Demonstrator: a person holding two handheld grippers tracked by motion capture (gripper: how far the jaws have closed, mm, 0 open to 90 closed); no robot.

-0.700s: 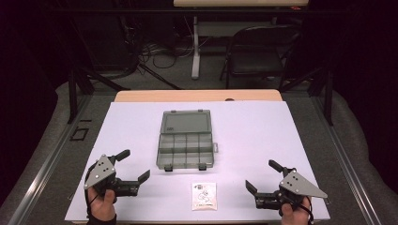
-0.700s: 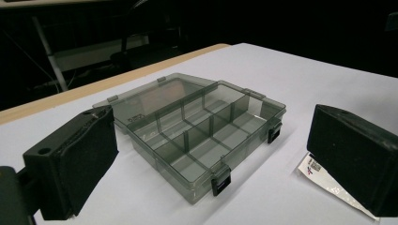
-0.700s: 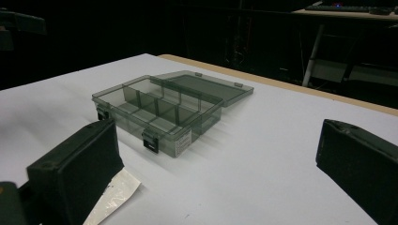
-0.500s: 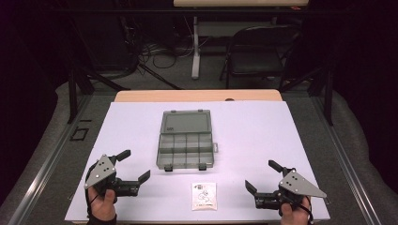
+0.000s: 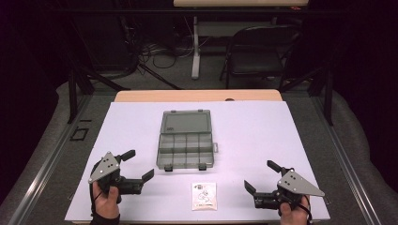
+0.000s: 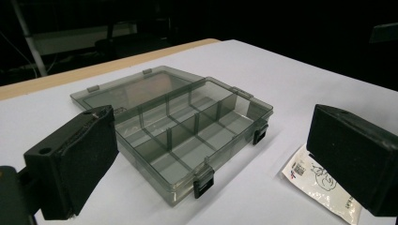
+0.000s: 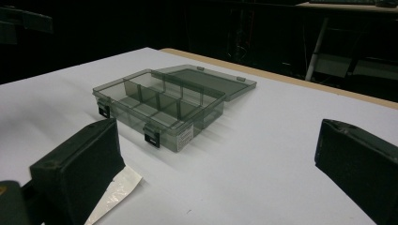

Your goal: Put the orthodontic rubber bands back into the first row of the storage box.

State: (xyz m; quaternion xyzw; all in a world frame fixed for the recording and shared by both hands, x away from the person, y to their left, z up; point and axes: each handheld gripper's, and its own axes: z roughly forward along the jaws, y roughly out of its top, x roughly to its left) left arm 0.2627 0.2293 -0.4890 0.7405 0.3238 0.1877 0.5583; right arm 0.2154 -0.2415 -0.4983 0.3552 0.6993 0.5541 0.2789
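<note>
Black foam pads line both pairs of jaws, and both stand wide apart with nothing between them. The left gripper (image 5: 135,169) rests low at the near left of the white sheet (image 5: 263,131), angled inward toward the middle; the right gripper (image 5: 263,179) mirrors it at the near right. Both look parked at a ready pose, each aimed at the work between them.

Between the two, close to the near edge, lies a small flat packet (image 5: 204,196), printed side up and apart from everything else. It is probably the first thing to pick up.

Just beyond it sits a smoky plastic box (image 5: 186,151), its lid (image 5: 185,123) folded back flat on the sheet. Every compartment looks empty, so the box seems set out to receive something.
</note>
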